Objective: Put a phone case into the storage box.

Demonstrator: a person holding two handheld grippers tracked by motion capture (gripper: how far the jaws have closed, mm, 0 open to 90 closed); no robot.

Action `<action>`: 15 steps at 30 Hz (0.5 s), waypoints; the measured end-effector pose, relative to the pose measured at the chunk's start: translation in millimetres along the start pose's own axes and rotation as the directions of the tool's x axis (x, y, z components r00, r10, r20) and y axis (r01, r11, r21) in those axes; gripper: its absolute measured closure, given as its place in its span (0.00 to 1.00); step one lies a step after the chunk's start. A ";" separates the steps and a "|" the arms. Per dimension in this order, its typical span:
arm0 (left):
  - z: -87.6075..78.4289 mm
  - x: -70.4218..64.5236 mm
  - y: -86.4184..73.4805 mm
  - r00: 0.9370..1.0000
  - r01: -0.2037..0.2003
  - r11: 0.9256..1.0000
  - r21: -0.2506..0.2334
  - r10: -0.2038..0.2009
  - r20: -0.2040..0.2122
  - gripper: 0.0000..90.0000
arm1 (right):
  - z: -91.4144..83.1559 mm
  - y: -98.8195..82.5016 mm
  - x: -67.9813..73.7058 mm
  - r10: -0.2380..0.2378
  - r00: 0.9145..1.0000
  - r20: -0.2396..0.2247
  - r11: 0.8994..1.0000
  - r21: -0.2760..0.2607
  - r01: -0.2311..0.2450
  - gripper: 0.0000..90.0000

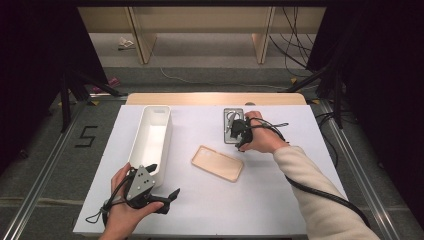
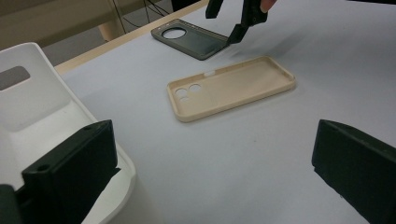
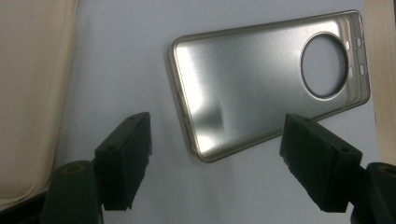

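The right gripper (image 3: 215,163), jaws spread, hangs over the near end of the dark phone case (image 3: 268,84) at upper centre of the high view and should straddle its short edge squarely before closing, while the left gripper (image 1: 162,197) waits open beside the white bin (image 1: 150,137).

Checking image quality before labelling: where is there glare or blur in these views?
Right gripper view: bright glare patches on the shiny phone case, jaws soft-edged. Left gripper view: near jaws blurred, beige case sharp. High view: evenly lit white table, dark surroundings.
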State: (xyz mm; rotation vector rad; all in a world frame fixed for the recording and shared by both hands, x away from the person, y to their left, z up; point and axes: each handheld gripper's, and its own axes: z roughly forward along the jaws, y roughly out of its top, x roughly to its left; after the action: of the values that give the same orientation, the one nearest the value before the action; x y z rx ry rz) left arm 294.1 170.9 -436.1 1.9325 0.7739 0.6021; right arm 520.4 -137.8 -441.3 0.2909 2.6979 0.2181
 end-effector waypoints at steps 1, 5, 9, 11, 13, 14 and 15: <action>0.0 0.0 0.0 1.000 0.000 1.000 0.000 0.000 0.000 0.00 | 1.1 1.1 0.3 -0.006 1.000 0.008 1.000 0.005 0.006 0.29; 0.0 -0.3 0.2 1.000 -0.001 1.000 0.000 0.001 0.000 0.00 | 4.3 4.4 0.4 -0.022 1.000 0.017 1.000 0.009 0.022 0.30; 0.5 -0.5 -0.1 1.000 0.004 1.000 0.000 -0.004 0.003 0.00 | 10.0 7.1 -0.3 -0.044 0.999 0.029 0.999 0.028 0.043 0.30; 0.5 -0.6 -0.1 1.000 0.004 1.000 0.001 -0.004 0.003 0.00 | 12.2 7.5 -0.9 -0.056 0.998 0.027 0.998 0.035 0.056 0.31; 0.5 -0.8 0.0 1.000 0.004 1.000 0.000 -0.004 0.004 0.00 | 15.2 7.9 -0.7 -0.062 0.998 0.031 0.997 0.039 0.061 0.32; 0.4 -0.7 0.2 1.000 0.002 1.000 -0.001 -0.002 0.004 0.00 | 16.1 8.1 -0.9 -0.067 0.997 0.032 0.997 0.048 0.065 0.33; 0.4 -0.7 0.2 1.000 0.002 1.000 -0.001 -0.002 0.004 0.00 | 17.2 8.3 -1.2 -0.070 0.997 0.029 0.996 0.051 0.069 0.33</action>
State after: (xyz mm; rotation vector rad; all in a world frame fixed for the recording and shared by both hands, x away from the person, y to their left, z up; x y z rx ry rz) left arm 294.0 170.1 -436.2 1.9307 0.7729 0.5973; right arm 530.1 -128.2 -454.7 0.2128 2.6807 0.1250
